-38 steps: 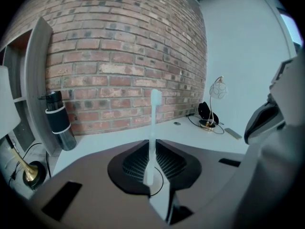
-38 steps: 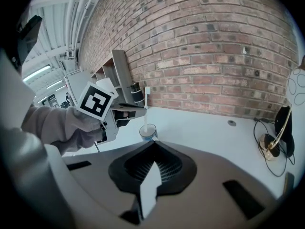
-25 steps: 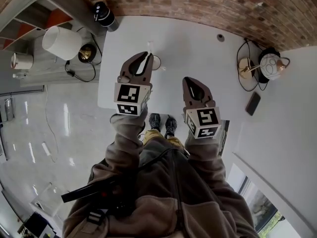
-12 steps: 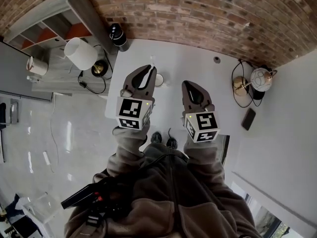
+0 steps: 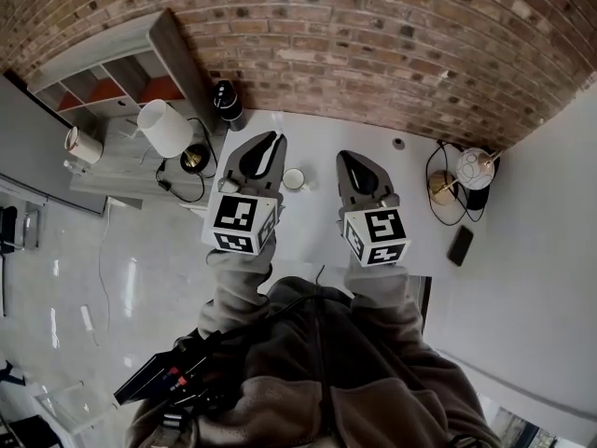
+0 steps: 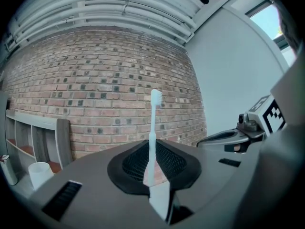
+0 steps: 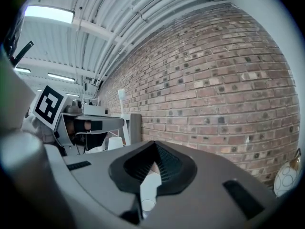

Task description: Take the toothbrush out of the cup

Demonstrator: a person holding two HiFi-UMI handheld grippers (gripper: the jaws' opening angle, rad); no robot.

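The left gripper (image 6: pixel 151 146) has its fingers clenched on the lower handle of the one pale, translucent white plastic toothbrush (image 6: pixel 153 123). The toothbrush stands upright between them, bristle head on top, out of the cup and held above the white table (image 5: pixel 317 133). Just right of this gripper, one small round white cup (image 5: pixel 294 179) sits on the table. Further right, the right gripper (image 7: pixel 153 148) has its fingers closed together on nothing.

The head view looks steeply down from high. Both claw views face the brick wall (image 5: pixel 373 45), which all three share.
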